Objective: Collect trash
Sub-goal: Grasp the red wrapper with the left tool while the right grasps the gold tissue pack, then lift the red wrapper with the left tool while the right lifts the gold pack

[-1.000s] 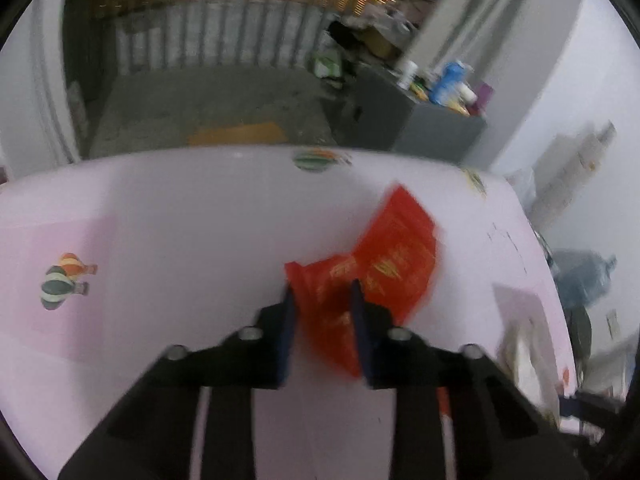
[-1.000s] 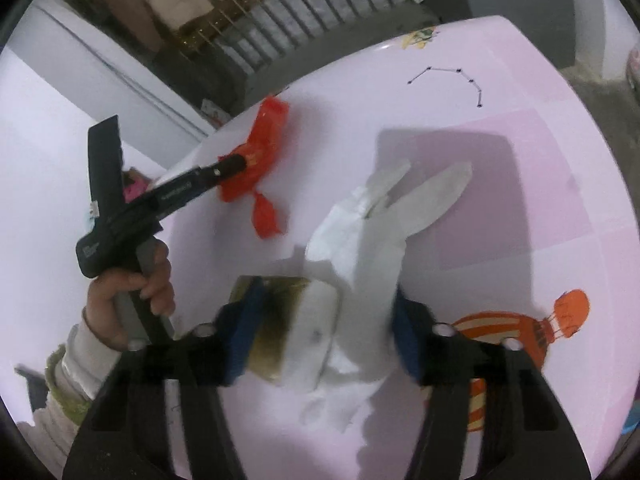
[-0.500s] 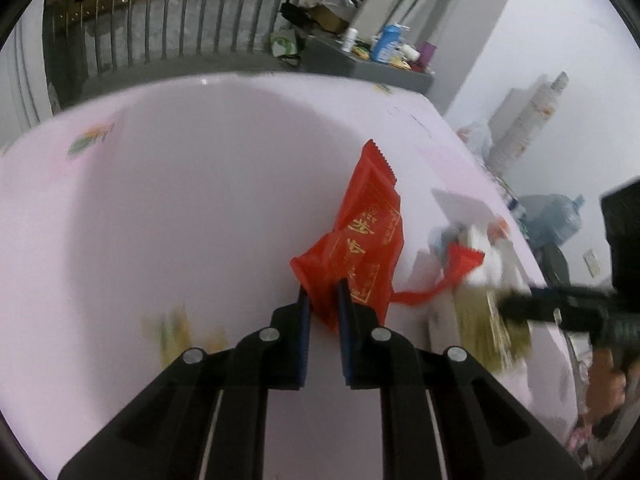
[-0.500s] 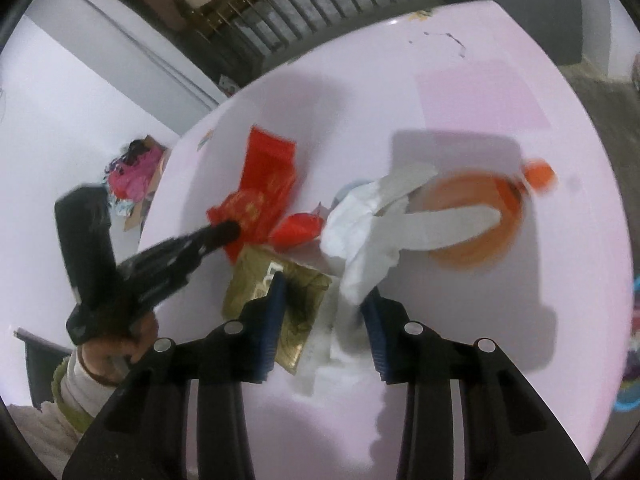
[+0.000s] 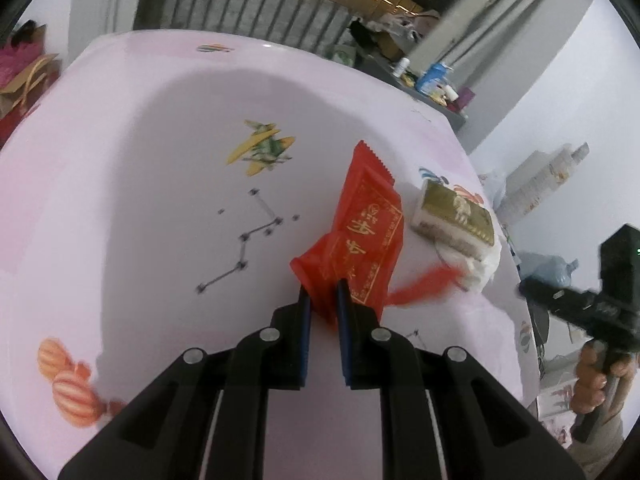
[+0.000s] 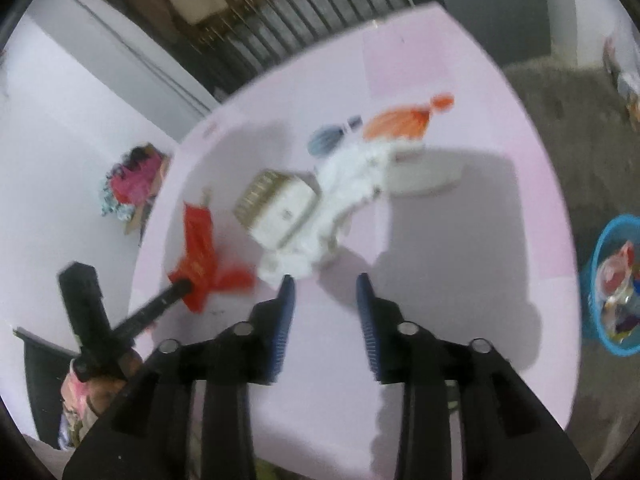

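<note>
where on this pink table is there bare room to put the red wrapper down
Bare cloth lies left of the red wrapper, around the printed plane. More lies right of the white tissue, toward the blue bin. It is crowded where wrapper, gold pack and tissue bunch together.

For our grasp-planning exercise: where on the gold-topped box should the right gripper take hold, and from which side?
Probably from above, across the gold-topped box at its left half: it lies flat, gold face up, with crumpled tissue bunched against its right side.

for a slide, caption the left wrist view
Left gripper clamps a red wrapper above the pink table.
</note>
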`<move>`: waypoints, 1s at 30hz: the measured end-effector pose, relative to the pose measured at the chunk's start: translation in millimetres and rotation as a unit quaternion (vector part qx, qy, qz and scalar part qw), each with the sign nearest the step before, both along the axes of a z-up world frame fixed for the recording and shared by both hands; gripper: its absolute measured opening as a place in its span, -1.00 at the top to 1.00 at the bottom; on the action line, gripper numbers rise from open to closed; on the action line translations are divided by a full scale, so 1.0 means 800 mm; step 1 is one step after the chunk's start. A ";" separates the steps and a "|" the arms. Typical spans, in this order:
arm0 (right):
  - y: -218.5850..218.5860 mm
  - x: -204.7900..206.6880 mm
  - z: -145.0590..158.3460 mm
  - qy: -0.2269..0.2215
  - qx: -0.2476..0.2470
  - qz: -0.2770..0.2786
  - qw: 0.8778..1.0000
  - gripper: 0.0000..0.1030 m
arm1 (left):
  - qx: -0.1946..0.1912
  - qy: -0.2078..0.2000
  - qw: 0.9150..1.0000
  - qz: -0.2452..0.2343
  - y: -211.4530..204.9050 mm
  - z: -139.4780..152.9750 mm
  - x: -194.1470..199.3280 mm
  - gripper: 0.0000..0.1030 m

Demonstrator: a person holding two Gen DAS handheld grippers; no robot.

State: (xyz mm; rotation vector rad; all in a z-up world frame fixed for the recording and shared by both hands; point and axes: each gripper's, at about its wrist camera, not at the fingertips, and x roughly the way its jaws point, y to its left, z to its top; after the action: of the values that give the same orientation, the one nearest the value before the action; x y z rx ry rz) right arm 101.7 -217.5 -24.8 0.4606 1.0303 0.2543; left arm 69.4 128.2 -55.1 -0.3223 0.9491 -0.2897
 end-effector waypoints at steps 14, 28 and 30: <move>0.101 0.049 0.036 -0.123 -0.152 0.151 0.969 -0.43 | 0.009 -0.003 1.000 0.018 -0.006 0.001 0.003 0.77; 0.121 0.094 -0.024 -0.045 -0.229 0.200 0.952 -0.16 | 0.017 -0.013 1.000 0.017 -0.004 0.000 -0.002 0.77; 0.117 0.092 -0.022 -0.044 -0.224 0.195 0.954 -0.08 | 0.025 -0.018 0.999 0.017 -0.006 0.000 -0.003 0.77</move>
State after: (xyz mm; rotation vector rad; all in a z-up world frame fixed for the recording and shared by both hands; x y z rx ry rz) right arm 175.4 -123.7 -42.5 -0.1686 1.0479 0.3766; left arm 67.3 123.2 -55.1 -0.2873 0.9139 -0.2397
